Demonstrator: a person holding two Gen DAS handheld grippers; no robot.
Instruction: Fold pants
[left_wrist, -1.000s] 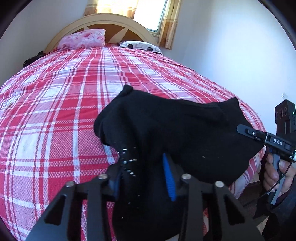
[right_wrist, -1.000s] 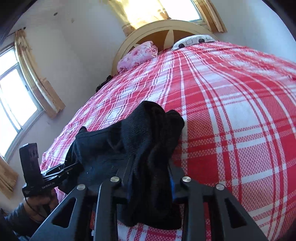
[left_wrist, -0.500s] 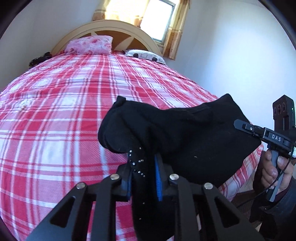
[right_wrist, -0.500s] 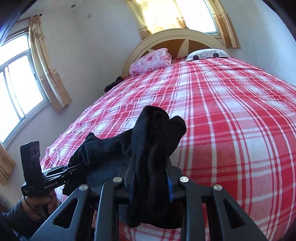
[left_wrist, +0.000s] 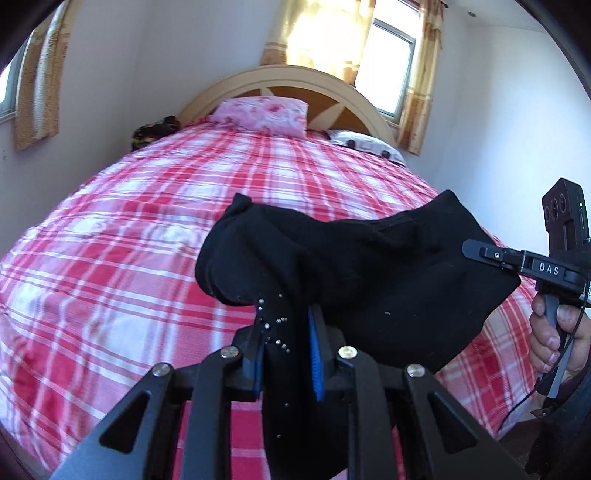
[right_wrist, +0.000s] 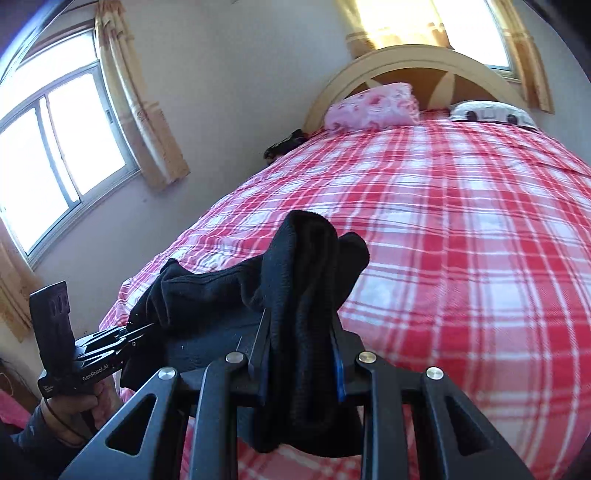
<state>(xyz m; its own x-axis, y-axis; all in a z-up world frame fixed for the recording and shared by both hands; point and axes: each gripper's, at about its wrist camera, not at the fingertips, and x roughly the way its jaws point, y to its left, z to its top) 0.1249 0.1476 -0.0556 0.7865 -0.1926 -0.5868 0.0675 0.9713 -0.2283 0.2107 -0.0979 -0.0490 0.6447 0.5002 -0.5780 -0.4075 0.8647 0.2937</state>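
The black pants (left_wrist: 369, 269) hang in the air above the foot of the bed, stretched between both grippers. My left gripper (left_wrist: 286, 354) is shut on one bunched end, which has small shiny studs. My right gripper (right_wrist: 301, 354) is shut on the other bunched end (right_wrist: 310, 266). The right gripper also shows at the right of the left wrist view (left_wrist: 491, 254), and the left gripper at the lower left of the right wrist view (right_wrist: 136, 328). The cloth sags between them.
The bed has a red and white plaid cover (left_wrist: 129, 258). A pink pillow (left_wrist: 264, 116) and a white patterned pillow (left_wrist: 365, 146) lie by the arched headboard (right_wrist: 417, 59). A dark bundle (left_wrist: 155, 129) sits at the far left corner. Windows with curtains are behind and left.
Both grippers have lifted the pants higher and tilted up. More of the headboard, walls and windows shows now. The grips are unchanged.
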